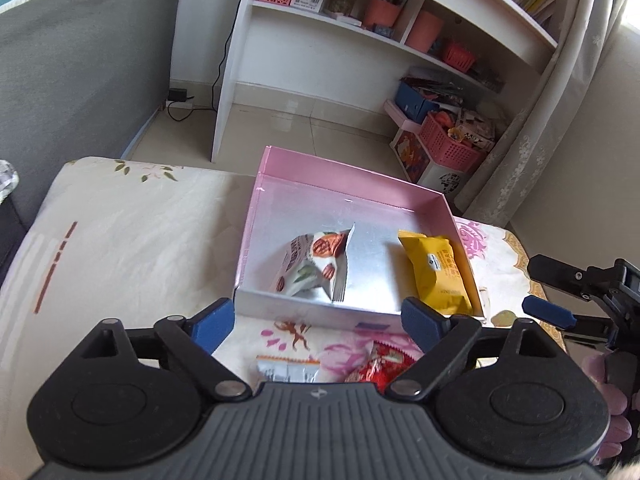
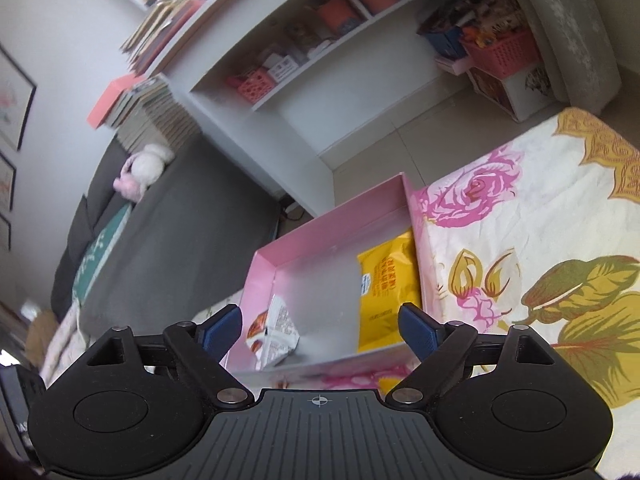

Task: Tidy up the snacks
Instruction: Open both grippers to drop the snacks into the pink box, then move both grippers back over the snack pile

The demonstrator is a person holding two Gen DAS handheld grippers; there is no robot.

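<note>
Nearest the left tongs (image 1: 318,318), spread and empty, a silver-and-orange foil packet (image 1: 286,372) and a red crinkly wrapper (image 1: 378,368) lie on the floral-clothed tabletop (image 1: 120,240). Judged next: lower over one, pinch its middle, lift clear of the wall. Beyond, the shallow pink cardboard box (image 1: 340,178) holds a white nut-printed pouch (image 1: 316,266) and a yellow pillow pack (image 1: 434,276). The right tongs (image 2: 320,328) hang spread, empty.

Box (image 1: 256,216) pink walls, silvery floor. One snack pack (image 1: 434,276) yellow, other pack (image 1: 312,266) white with brown nut print. Cloth (image 2: 520,208) cream, pink roses, olive leaves. Hand-held gripper pads (image 1: 214,322) blue, black body.
</note>
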